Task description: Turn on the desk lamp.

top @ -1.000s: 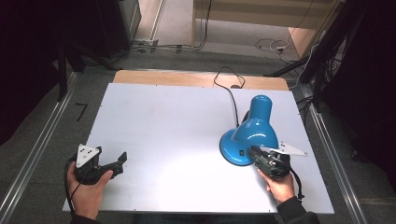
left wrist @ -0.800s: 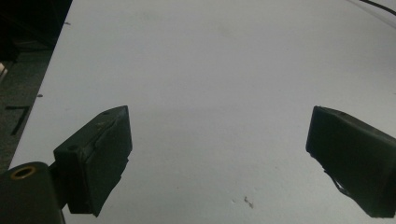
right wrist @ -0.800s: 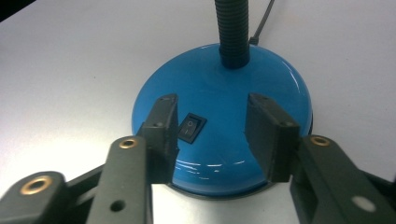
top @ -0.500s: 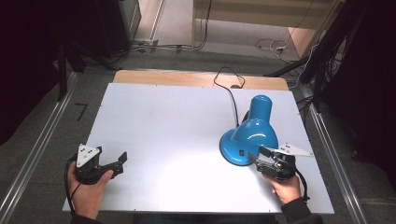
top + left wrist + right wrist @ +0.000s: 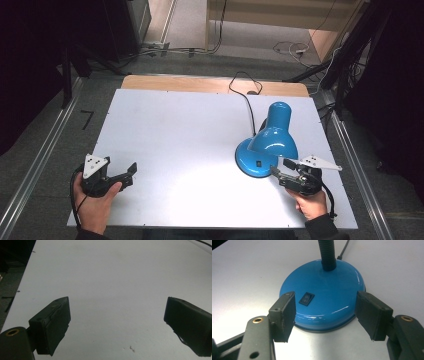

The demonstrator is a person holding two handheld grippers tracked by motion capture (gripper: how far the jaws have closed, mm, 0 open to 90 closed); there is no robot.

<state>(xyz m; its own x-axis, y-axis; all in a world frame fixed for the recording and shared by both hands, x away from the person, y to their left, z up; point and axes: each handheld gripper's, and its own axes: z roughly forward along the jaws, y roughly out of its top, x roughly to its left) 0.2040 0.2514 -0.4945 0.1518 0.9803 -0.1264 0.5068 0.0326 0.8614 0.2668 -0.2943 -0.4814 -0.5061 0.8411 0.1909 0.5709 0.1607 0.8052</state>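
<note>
On the table's (image 5: 190, 130) right half stands a blue desk lamp (image 5: 265, 147), shade pointing away from the person. Right gripper (image 5: 280, 169) gapes at its base; left gripper (image 5: 131, 175) spread wide, empty.

Pretty much the whole left and middle of the bench (image 5: 175, 135) is bare white, so a tool can slide anywhere there. The only real obstacle is the blue lamp (image 5: 267, 145) at right centre, plus its black cord (image 5: 245, 97) snaking to the top edge. The right tool (image 5: 280, 170) sits just short of the lamp base, jaws spread apart.
</note>
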